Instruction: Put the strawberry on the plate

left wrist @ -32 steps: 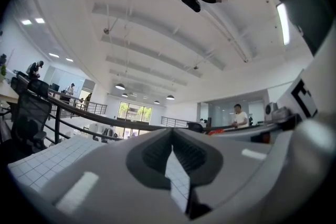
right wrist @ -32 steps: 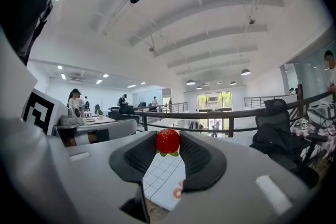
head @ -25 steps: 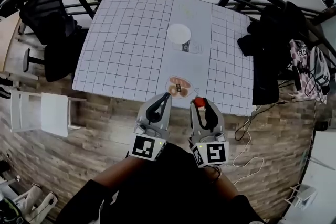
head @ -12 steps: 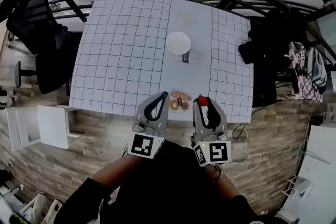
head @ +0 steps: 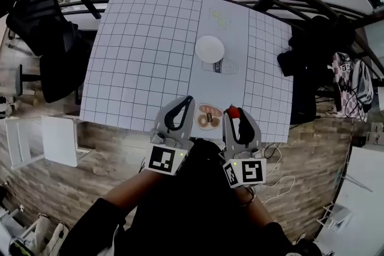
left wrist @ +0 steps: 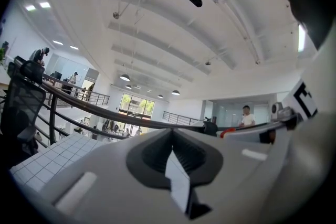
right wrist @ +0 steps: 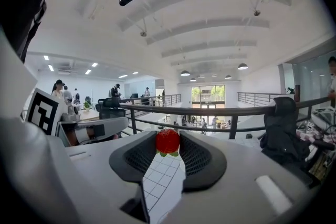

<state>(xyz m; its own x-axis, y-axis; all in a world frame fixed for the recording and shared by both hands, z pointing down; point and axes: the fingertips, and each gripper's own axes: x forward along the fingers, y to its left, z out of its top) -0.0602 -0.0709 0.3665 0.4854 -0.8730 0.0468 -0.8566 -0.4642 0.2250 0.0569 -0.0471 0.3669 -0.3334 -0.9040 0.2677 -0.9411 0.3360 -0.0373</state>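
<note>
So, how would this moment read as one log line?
right hand-held gripper: shut on strawberry | left hand-held gripper: shut, empty | white plate: bare, ahead of both

Head view first: only a red tip of the strawberry (head: 233, 111) peeks out of the right gripper (head: 235, 114), and the rest is buried between its jaws. The plate (head: 201, 119) carries brownish bits too small to name. Farther up, the print on the label (head: 220, 67) beside the white disc (head: 210, 48) is too tiny to read. In the right gripper view, the table (right wrist: 164, 178) is a mere sliver between the jaws; the gripper's body covers the rest.
</note>
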